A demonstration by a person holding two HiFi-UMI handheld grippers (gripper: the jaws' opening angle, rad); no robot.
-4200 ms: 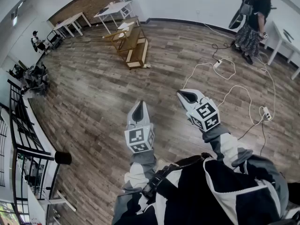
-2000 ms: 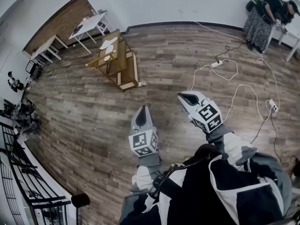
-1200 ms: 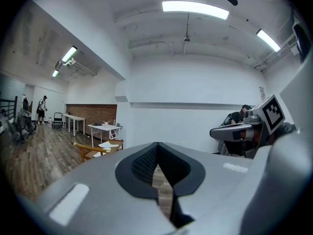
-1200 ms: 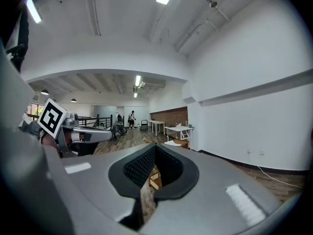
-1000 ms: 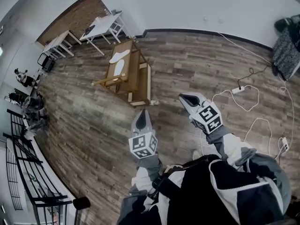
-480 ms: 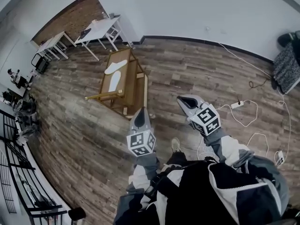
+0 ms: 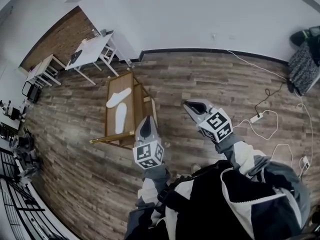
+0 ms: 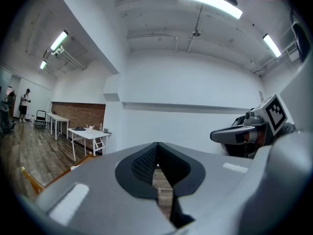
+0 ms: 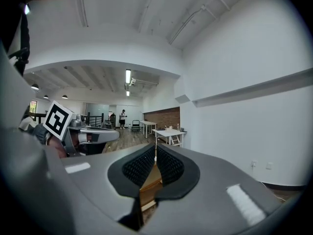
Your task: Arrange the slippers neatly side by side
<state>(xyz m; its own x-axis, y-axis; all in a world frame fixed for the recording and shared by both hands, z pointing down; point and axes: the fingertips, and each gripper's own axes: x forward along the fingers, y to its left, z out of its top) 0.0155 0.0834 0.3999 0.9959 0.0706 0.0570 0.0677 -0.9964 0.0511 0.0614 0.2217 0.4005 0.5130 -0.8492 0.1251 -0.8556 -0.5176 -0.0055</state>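
Observation:
Two white slippers lie on a low wooden table (image 7: 111, 134) on the floor. The farther slipper (image 7: 118, 97) is angled; the nearer slipper (image 7: 120, 118) lies straight, so they are not parallel. My left gripper (image 7: 145, 126) hangs shut and empty just right of the table's near end, its tips (image 8: 157, 145) together. My right gripper (image 7: 192, 106) is held further right over bare floor. Its jaws (image 9: 155, 147) are just opening, the tips still almost touching, with nothing between them. Through the slit I see part of the wooden table (image 9: 149, 180).
A white desk (image 7: 92, 51) stands by the brick wall behind the wooden table. White cables and a power strip (image 7: 257, 118) trail over the floor at right. A person (image 7: 302, 59) is at the far right edge. More desks (image 7: 42, 66) are at left.
The view has swung: the wooden table with the slippers has come closer and now sits right beside my left gripper. Both grippers keep their places in the view.

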